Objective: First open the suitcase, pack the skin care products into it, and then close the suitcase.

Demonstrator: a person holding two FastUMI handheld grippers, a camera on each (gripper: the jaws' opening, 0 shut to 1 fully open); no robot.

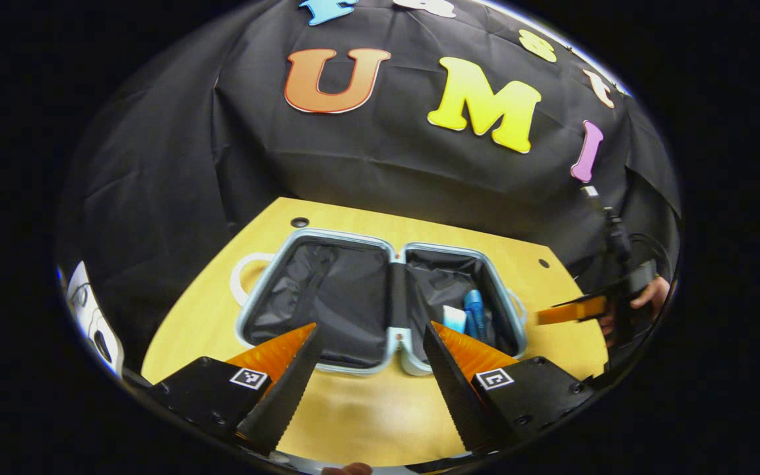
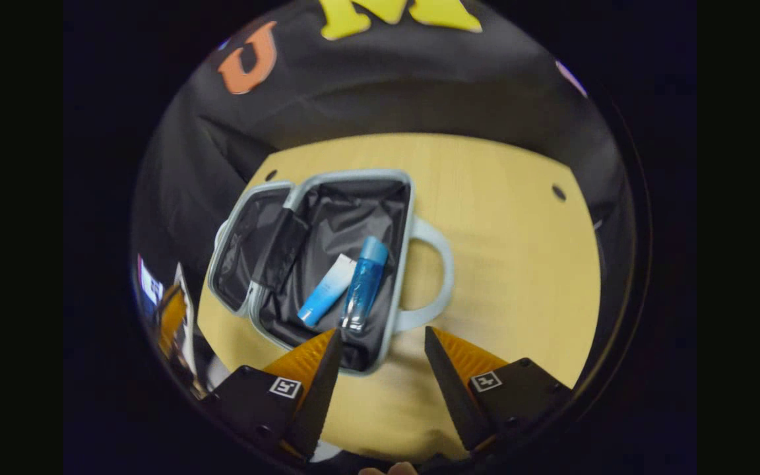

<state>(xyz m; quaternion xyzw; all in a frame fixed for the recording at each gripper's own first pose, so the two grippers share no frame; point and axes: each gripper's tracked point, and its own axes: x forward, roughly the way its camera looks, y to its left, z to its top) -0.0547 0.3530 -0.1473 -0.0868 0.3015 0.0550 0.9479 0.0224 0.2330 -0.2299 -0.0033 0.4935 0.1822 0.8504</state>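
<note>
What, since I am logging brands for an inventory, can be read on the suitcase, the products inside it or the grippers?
Nothing can be read as text.
Suitcase: no writing visible.
Tube: any print is too small to read.
Bottle: any print is too blurred to read.
Square markers on the left gripper and right gripper: black-and-white patterns, no words.

Left gripper view: bright, sharp, overhead light; pale glare on bench (image 1: 367,409) near the bottom edge. Right gripper view: dimmer, softer, slight blur across bench (image 2: 505,218). Fisheye bending strong at rims in both. Suitcase (image 2: 327,264) lining very dark.
</note>
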